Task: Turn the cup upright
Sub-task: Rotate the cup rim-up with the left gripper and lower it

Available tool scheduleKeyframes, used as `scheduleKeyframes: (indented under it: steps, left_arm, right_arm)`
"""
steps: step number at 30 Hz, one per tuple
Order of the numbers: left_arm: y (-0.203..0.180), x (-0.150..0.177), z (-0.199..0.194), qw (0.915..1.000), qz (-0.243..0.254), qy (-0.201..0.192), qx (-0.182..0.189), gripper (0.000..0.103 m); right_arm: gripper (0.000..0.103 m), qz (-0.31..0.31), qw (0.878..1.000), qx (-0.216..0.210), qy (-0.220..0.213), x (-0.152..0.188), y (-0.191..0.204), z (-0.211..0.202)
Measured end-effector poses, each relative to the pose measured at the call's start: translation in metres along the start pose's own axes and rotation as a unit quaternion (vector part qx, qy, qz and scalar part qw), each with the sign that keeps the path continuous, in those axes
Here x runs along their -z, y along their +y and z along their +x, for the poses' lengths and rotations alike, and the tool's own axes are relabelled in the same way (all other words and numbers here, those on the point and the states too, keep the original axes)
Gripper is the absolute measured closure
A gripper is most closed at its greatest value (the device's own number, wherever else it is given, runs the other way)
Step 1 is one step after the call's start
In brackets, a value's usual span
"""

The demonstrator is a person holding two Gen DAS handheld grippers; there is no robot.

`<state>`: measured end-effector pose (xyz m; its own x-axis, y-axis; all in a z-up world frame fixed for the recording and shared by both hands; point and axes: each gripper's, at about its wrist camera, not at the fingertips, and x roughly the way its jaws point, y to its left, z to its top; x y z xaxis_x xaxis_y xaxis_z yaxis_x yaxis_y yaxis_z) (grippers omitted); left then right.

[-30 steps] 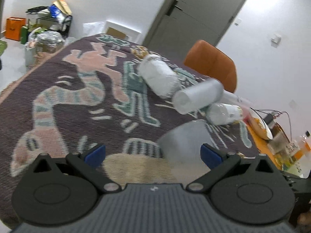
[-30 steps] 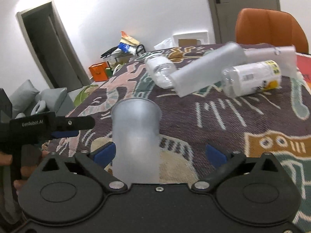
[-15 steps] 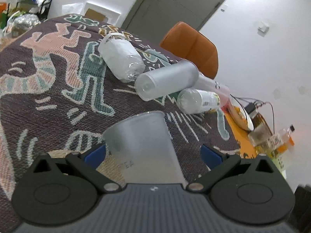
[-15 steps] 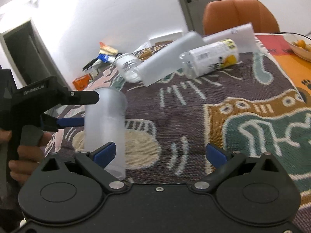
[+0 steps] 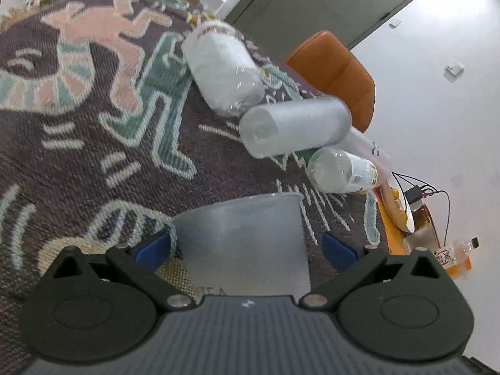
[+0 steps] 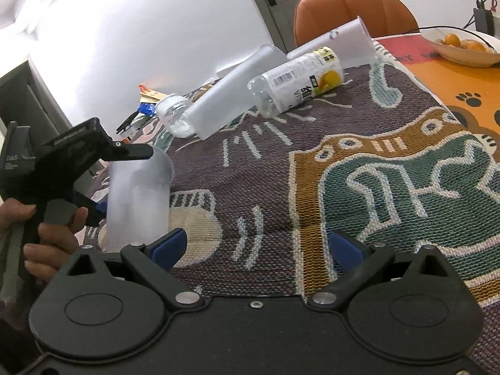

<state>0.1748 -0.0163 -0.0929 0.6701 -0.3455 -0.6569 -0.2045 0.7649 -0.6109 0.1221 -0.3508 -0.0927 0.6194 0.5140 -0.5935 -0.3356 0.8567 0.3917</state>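
A frosted translucent plastic cup (image 5: 243, 243) stands upright on the patterned cloth, between the fingers of my left gripper (image 5: 245, 247), which is open around it; the left blue pad touches or nearly touches the cup, the right pad is apart from it. In the right wrist view the cup (image 6: 137, 200) stands at the left with the left gripper's black body (image 6: 56, 162) around it. My right gripper (image 6: 257, 245) is open and empty, to the right of the cup.
A frosted tumbler (image 5: 297, 125), a clear jar (image 5: 222, 68), a labelled bottle (image 5: 340, 172) and another cup (image 6: 337, 43) lie on their sides further back. An orange chair (image 5: 337, 72) stands behind. A bowl of oranges (image 6: 465, 47) sits at the right.
The right gripper has drawn away to the right, leaving the cup outside its fingers. The left gripper has moved in around the upright cup, which now sits between its fingers.
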Motion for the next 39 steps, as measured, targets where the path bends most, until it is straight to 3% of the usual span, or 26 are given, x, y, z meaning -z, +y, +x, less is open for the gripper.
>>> scheduleKeyframes:
  steps: [2, 4, 5, 7, 14, 23, 29, 31, 34, 39]
  left_arm:
    - [0.002, 0.000, 0.001, 1.0000, -0.005, -0.005, 0.003, 0.003]
    - [0.003, -0.002, 0.001, 0.9999, -0.010, -0.012, 0.005, 0.022]
    - [0.005, -0.003, 0.001, 0.9997, -0.018, -0.008, 0.012, 0.024]
    - [0.007, -0.004, -0.003, 0.9994, -0.027, -0.012, 0.019, 0.025]
    - [-0.013, -0.003, -0.035, 0.9968, 0.035, -0.067, 0.026, 0.025]
    - [-0.044, 0.007, -0.066, 0.9806, 0.137, -0.140, 0.010, 0.025]
    - [-0.064, 0.017, -0.075, 0.9605, 0.209, -0.184, -0.013, 0.025]
    - [-0.072, 0.025, -0.075, 0.9458, 0.251, -0.204, -0.032, 0.025]
    - [-0.080, 0.032, -0.072, 0.9351, 0.283, -0.209, -0.044, 0.025]
    - [-0.091, 0.049, -0.066, 0.9079, 0.338, -0.236, -0.076, 0.025]
  right_arm:
    - [0.003, 0.002, 1.000, 0.001, 0.000, 0.000, -0.001, 0.000]
    - [0.003, 0.002, 1.000, 0.002, -0.001, 0.001, -0.001, 0.000]
    - [0.003, 0.002, 1.000, 0.002, -0.001, 0.002, -0.001, 0.000]
    - [0.003, 0.002, 1.000, 0.003, -0.002, 0.002, -0.001, 0.001]
    - [0.003, 0.001, 1.000, 0.003, -0.004, 0.001, 0.004, 0.001]
    - [0.003, -0.009, 1.000, -0.007, -0.015, 0.002, 0.013, -0.006]
    - [0.003, -0.011, 1.000, -0.008, -0.022, 0.002, 0.014, -0.011]
    - [0.003, -0.011, 1.000, -0.008, -0.023, 0.002, 0.014, -0.011]
    - [0.003, -0.012, 1.000, -0.007, -0.022, 0.002, 0.015, -0.010]
    - [0.003, -0.013, 1.000, -0.006, -0.021, 0.003, 0.015, -0.008]
